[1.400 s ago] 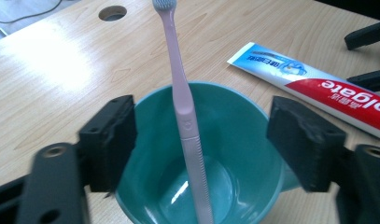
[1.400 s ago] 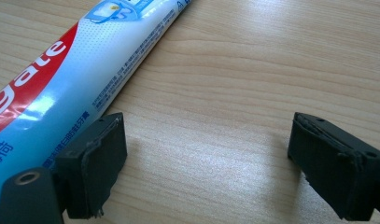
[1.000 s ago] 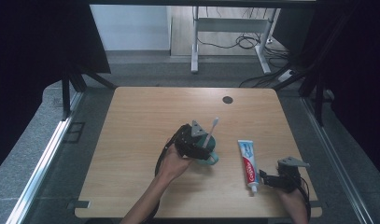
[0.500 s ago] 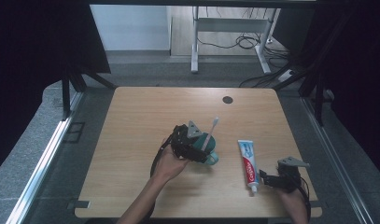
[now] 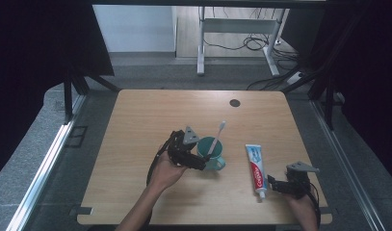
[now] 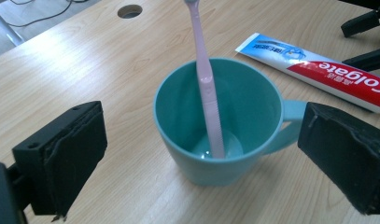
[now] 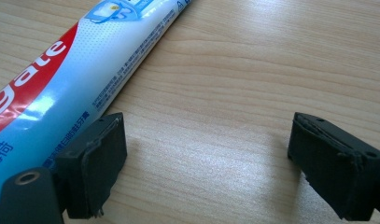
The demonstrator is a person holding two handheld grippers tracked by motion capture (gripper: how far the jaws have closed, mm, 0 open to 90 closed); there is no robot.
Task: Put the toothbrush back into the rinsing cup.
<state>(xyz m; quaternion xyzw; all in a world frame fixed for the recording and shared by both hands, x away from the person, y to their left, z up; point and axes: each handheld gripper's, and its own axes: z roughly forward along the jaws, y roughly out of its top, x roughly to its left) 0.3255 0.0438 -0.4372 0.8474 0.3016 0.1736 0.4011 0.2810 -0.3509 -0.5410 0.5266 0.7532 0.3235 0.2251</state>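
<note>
A teal cup (image 5: 212, 155) stands mid-table with a pink toothbrush (image 5: 217, 136) leaning upright in it. My left gripper (image 5: 197, 161) sits just left of the cup; its jaws have just been opening. In the left gripper view the cup (image 6: 225, 154) lies between the wide-apart jaws of the left gripper (image 6: 206, 140), and neither pad touches it. A toothpaste tube (image 5: 255, 166) lies flat to the right of the cup. My right gripper (image 5: 275, 185) rests open near the tube's cap end. In the right gripper view the tube (image 7: 75, 74) passes the left jaw of the right gripper (image 7: 206, 154), with bare wood between the pads.
The wooden table (image 5: 150, 120) has a round cable hole (image 5: 235, 102) near its far edge. Beyond the table are a desk frame (image 5: 201, 48) and cables (image 5: 251, 43) on the floor. Dark screens flank both sides.
My left gripper has drawn back to the left, off the cup, leaving the toothbrush standing in it. The right gripper and the toothpaste tube have stayed put.
</note>
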